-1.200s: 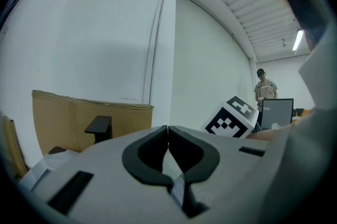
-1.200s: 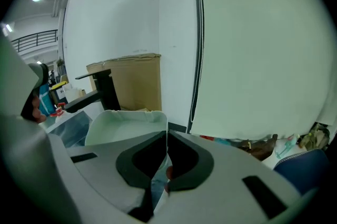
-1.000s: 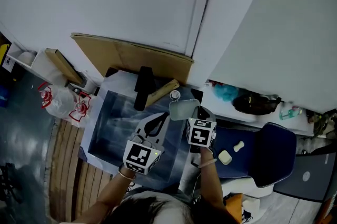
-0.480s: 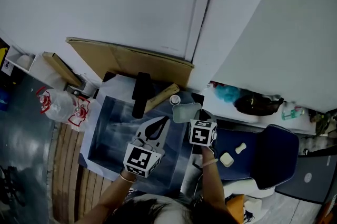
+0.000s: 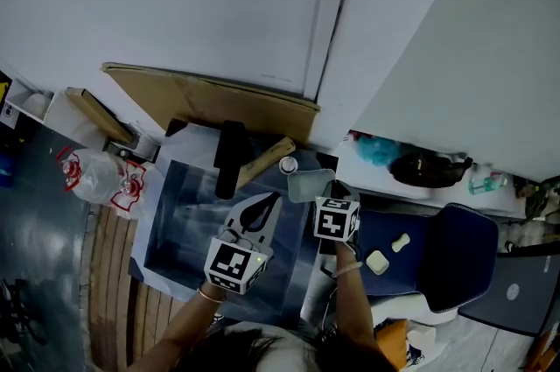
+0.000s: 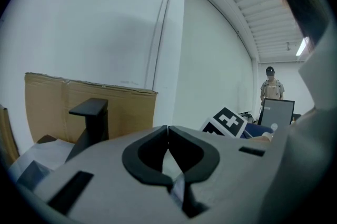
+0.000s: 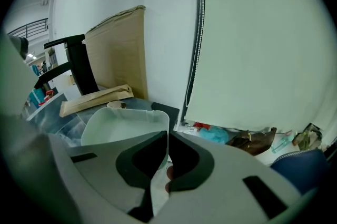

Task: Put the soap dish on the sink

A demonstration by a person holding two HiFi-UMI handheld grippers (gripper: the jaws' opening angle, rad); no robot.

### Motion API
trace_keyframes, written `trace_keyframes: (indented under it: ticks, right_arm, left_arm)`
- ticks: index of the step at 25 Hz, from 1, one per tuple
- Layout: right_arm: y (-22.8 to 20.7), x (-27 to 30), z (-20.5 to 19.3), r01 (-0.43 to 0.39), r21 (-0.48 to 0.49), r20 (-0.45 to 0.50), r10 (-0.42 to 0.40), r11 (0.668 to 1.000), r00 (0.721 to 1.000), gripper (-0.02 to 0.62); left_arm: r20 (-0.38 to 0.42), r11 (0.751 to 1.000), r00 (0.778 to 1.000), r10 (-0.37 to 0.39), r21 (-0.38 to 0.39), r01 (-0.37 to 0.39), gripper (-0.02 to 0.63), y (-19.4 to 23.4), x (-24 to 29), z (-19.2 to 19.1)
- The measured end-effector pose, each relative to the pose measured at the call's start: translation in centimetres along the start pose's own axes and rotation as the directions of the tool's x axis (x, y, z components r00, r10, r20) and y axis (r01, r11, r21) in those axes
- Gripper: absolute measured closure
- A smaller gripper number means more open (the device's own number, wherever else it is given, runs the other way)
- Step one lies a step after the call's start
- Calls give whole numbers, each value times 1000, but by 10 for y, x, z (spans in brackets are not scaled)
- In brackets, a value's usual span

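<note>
The pale green soap dish point(image 5: 310, 184) hangs over the sink's right rim, close to the black faucet point(image 5: 229, 157). My right gripper point(image 5: 327, 193) is shut on the dish's near edge. In the right gripper view the soap dish point(image 7: 122, 124) fills the space ahead of the right gripper point(image 7: 167, 139), whose jaws pinch its rim. The steel sink point(image 5: 185, 221) lies left of it. My left gripper point(image 5: 265, 202) hovers over the basin, shut and holding nothing. In its own view the left gripper point(image 6: 168, 137) has its jaws touching.
A cardboard sheet point(image 5: 219, 97) leans on the wall behind the sink. A brown paper packet point(image 5: 262, 157) and a small round cap point(image 5: 288, 164) lie beside the faucet. To the right stands a blue chair point(image 5: 437, 252) with small pale items. A plastic bag point(image 5: 101, 173) sits at the left.
The right gripper with the soap dish has edged slightly right, away from the faucet. The left gripper has barely moved.
</note>
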State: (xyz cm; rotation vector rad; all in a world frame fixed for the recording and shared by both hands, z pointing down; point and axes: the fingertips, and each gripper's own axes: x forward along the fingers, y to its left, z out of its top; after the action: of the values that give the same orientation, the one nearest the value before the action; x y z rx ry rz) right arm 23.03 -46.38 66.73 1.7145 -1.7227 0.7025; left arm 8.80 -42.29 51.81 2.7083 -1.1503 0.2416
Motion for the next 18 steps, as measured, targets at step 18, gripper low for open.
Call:
trace_keyframes:
  ticks: [18]
  right_arm:
    - [3, -11, 6, -12, 7, 43, 12, 1000, 999, 492]
  left_arm:
    - [16, 1000, 1000, 5, 7, -5, 595, -4, -11, 5]
